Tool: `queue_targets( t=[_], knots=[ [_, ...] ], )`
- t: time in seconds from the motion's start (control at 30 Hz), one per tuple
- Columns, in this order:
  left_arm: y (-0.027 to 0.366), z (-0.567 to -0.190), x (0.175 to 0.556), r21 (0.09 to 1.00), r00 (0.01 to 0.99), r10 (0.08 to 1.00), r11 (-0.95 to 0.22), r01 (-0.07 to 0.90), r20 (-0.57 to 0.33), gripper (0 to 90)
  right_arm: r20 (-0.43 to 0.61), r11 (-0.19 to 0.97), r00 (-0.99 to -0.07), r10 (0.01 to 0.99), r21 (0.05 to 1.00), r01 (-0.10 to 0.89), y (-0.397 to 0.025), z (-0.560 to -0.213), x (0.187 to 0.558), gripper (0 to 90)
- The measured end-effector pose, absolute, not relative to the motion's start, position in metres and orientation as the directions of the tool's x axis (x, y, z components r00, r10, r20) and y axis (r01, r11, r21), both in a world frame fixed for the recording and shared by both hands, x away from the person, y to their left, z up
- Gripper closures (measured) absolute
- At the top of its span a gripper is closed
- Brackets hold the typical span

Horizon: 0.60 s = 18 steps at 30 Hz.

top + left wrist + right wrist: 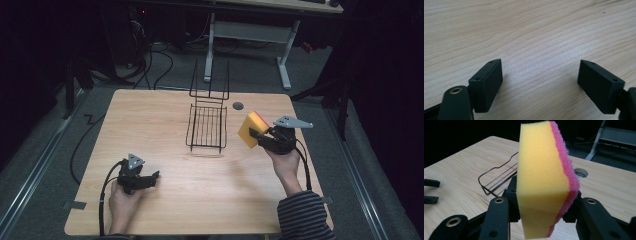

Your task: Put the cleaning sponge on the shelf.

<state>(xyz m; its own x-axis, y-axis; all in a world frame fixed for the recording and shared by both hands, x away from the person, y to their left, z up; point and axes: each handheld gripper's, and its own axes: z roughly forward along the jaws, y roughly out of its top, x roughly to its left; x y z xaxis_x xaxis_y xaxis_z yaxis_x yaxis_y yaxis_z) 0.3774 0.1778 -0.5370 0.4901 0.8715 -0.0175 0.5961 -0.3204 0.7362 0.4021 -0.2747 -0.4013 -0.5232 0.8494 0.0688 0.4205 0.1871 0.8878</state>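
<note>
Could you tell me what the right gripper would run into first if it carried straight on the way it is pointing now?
Probably the wire rack. The right gripper, shut on the sponge, points left toward it, but is held above the table, so it might pass over the rack's low edge.

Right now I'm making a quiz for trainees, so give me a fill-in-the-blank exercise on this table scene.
1. The right gripper is shut on a yellow and pink ____.
2. The left gripper is ____, with bare wood between its jaws.
3. The black wire ____ stands on the table, left of the held thing.

Missing words: sponge; open; rack.
</note>
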Motion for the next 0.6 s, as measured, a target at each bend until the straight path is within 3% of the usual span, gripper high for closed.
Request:
queue_targets(
  t=[0.6],
  knots=[
    [0.178,-0.537,0.377,0.736,0.490,0.871,-0.321,0.596,-0.018,20.8,0.067,0.205,-0.562,0.825,0.890,0.407,-0.248,-0.393,0.414,60.2]
  ],
)
